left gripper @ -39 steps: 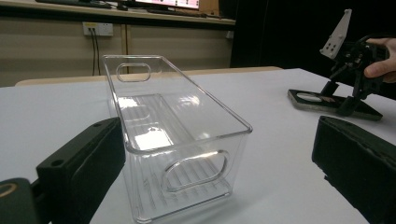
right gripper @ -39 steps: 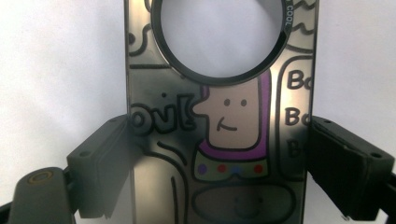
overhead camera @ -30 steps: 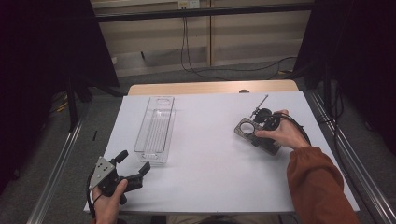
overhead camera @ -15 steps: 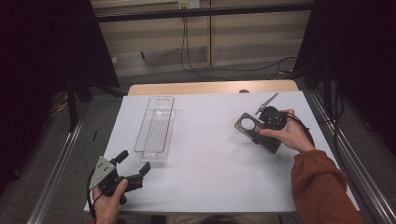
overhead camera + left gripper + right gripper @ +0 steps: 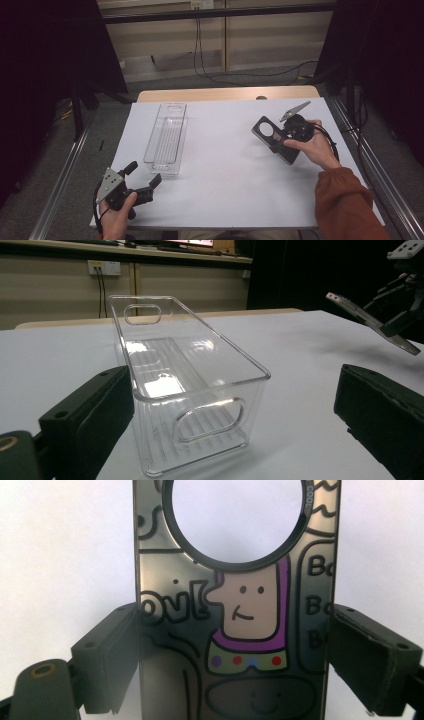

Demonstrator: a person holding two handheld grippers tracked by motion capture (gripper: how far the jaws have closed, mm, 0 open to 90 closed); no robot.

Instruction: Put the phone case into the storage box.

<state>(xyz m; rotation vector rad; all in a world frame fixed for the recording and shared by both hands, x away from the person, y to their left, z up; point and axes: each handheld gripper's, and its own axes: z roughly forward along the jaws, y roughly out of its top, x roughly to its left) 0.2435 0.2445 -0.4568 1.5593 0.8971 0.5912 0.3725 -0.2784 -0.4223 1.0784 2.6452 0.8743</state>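
A dark phone case (image 5: 270, 134) with a round camera hole and cartoon drawings (image 5: 235, 605) is held over the right side of the white table cover. My right gripper (image 5: 284, 142) (image 5: 235, 650) is shut on it, one jaw pressing each long edge. A clear, empty plastic bin (image 5: 167, 137) (image 5: 200, 365) lies lengthwise at the centre left. My left gripper (image 5: 144, 173) (image 5: 235, 410) stands open just before the bin's near end, a jaw on either side of that end and touching nothing.
A white sheet (image 5: 225, 190) covers the table, and its wooden far edge (image 5: 225, 94) shows beyond. Metal rails (image 5: 65, 180) run along both sides. The right gripper (image 5: 395, 310) appears farther off in the left gripper view.
My right gripper has shifted slightly to the right with the phone case in it. The left gripper and the bin have not moved.
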